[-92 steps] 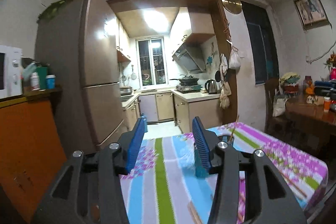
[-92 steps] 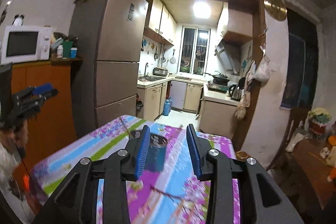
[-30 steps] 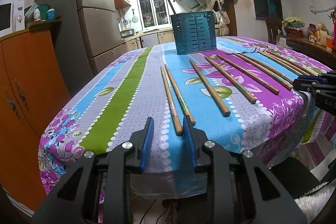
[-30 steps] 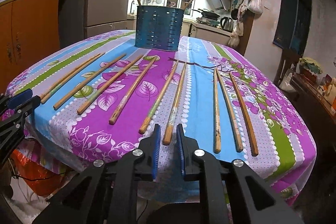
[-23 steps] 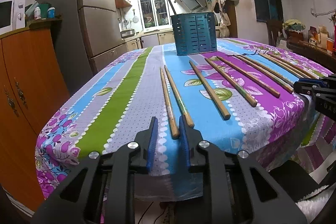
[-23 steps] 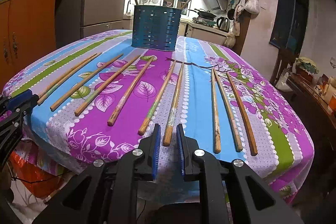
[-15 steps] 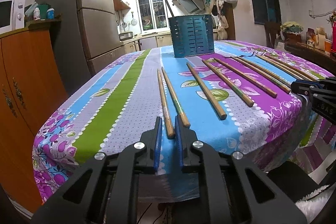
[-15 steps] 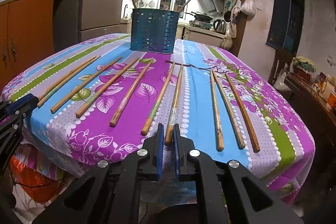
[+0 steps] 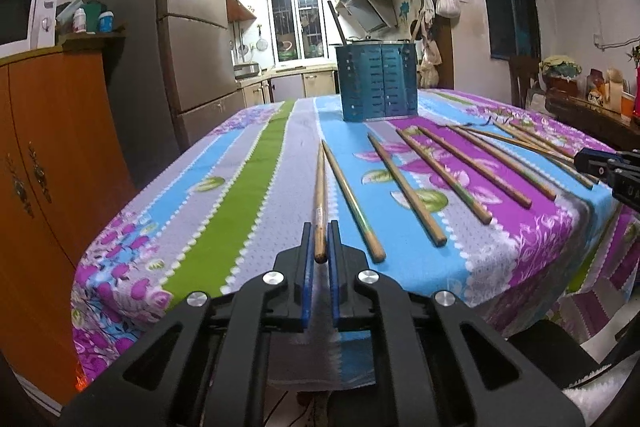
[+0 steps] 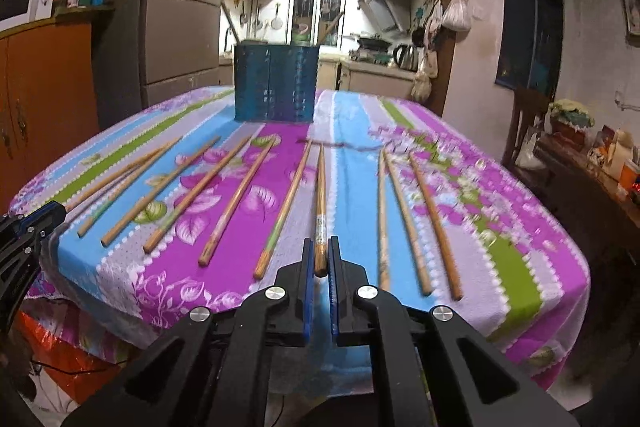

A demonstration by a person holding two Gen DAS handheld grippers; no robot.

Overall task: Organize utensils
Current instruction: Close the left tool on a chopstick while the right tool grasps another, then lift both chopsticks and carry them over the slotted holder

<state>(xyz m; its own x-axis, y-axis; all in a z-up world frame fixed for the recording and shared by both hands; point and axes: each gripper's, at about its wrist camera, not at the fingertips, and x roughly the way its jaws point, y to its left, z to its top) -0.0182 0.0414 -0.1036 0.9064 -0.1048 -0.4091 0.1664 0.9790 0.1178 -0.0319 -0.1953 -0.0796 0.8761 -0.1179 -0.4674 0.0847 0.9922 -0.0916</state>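
Several long wooden chopsticks lie in a row on the flowered striped tablecloth (image 9: 248, 187). My left gripper (image 9: 319, 247) is shut on the near end of the leftmost chopstick (image 9: 320, 195), which points away toward the holder. A blue slotted utensil holder (image 9: 378, 87) stands at the far side, with a dark stick leaning out of it. In the right wrist view my right gripper (image 10: 320, 263) is shut on the near end of a middle chopstick (image 10: 321, 203), with the holder (image 10: 274, 87) straight beyond it. Each gripper shows at the other view's edge.
An orange cabinet (image 9: 48, 163) with a microwave (image 9: 20, 19) stands left of the table, then a tall fridge (image 9: 188, 39). A dark side table (image 10: 592, 167) with clutter is on the right. More chopsticks (image 10: 400, 215) lie right of my right gripper.
Both grippers closed from slightly apart onto the near ends of the chopsticks in front of them. Neither hand shifted much; the table edge sits a little lower in both views.
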